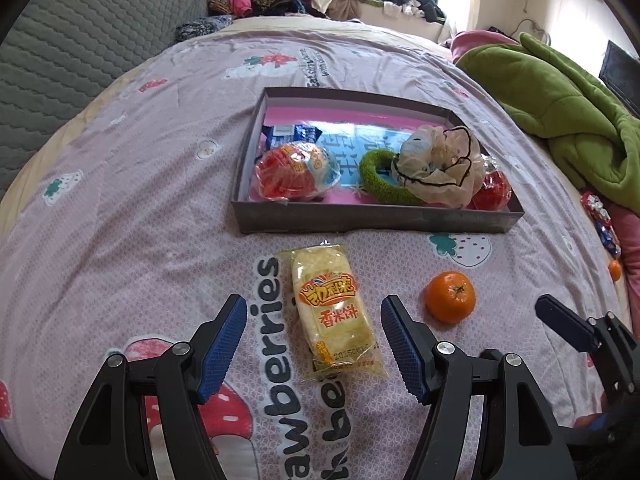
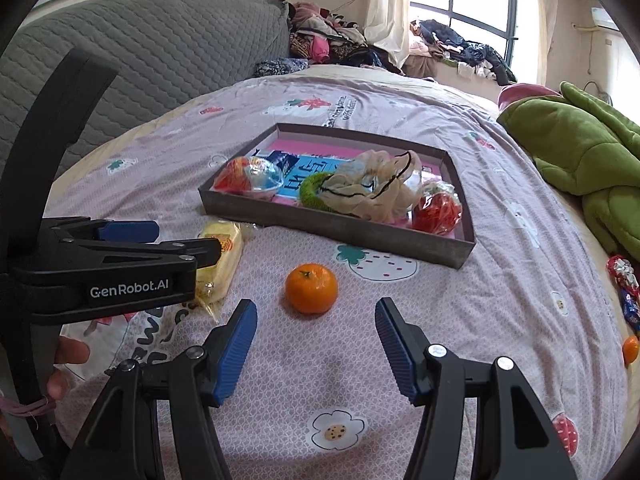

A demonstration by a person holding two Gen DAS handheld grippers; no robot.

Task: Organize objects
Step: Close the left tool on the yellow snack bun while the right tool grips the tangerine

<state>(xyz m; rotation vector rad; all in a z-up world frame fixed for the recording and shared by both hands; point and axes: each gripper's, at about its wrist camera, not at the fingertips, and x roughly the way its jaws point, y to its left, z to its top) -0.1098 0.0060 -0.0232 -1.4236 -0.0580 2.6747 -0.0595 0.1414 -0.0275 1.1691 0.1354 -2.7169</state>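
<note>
A yellow rice-cracker packet [image 1: 332, 312] lies on the pink strawberry bedspread, lengthwise between the fingers of my left gripper [image 1: 315, 308]. That gripper is open and its blue pads stand clear of the wrapper on both sides. To the packet's right sits an orange [image 1: 450, 297]. In the right wrist view the orange [image 2: 311, 288] rests just ahead of the fingertips of my open right gripper [image 2: 317, 307], untouched. My left gripper's fingers [image 2: 128, 231] hover over the packet [image 2: 224, 256] at the left. Behind both stands a shallow grey tray [image 1: 376, 220].
The tray [image 2: 320, 224] holds a red-and-blue snack bag [image 1: 296, 176], a green ring [image 1: 376, 176], a beige mesh pouf [image 1: 440, 168] and a red wrapped item [image 1: 494, 190]. A green blanket [image 1: 560, 104] lies right, a grey quilted backrest [image 1: 80, 40] left. A second orange [image 2: 631, 350] sits at the bed's right edge.
</note>
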